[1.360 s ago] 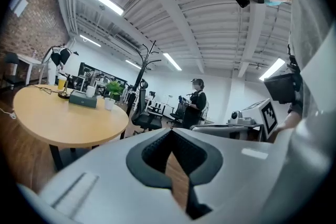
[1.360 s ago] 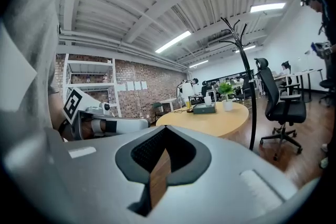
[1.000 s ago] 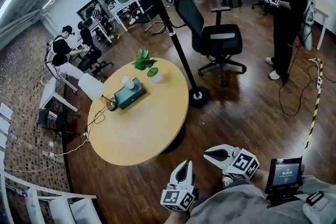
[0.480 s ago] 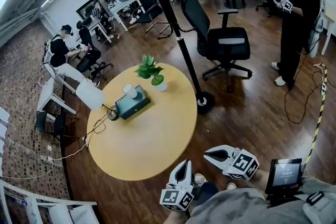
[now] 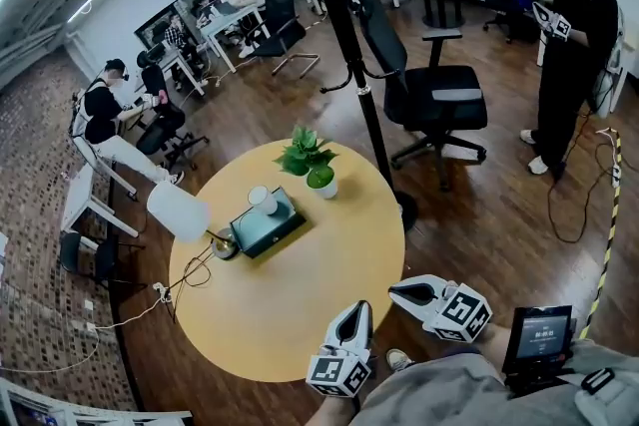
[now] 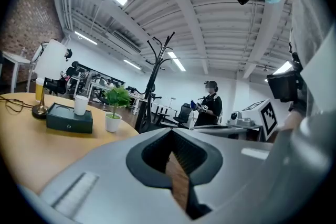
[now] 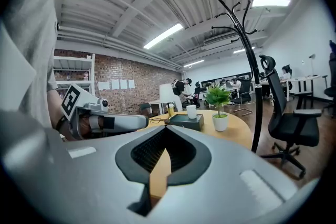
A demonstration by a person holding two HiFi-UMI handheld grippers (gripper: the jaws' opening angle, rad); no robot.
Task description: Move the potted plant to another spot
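Plant (image 5: 312,163) on table (image 5: 300,309); L gripper (image 5: 358,308) & R gripper (image 5: 393,291) closed, empty.

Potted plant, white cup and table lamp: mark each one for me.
potted plant (image 5: 321,185), head view, on its white pot.
white cup (image 5: 263,201), head view, on its open top.
table lamp (image 5: 180,212), head view, on its white shade.

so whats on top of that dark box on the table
A white cup stands on the dark box, near one end of its lid. The rest of the lid looks bare. The cup's contents and whatever is inside the box cannot be seen.
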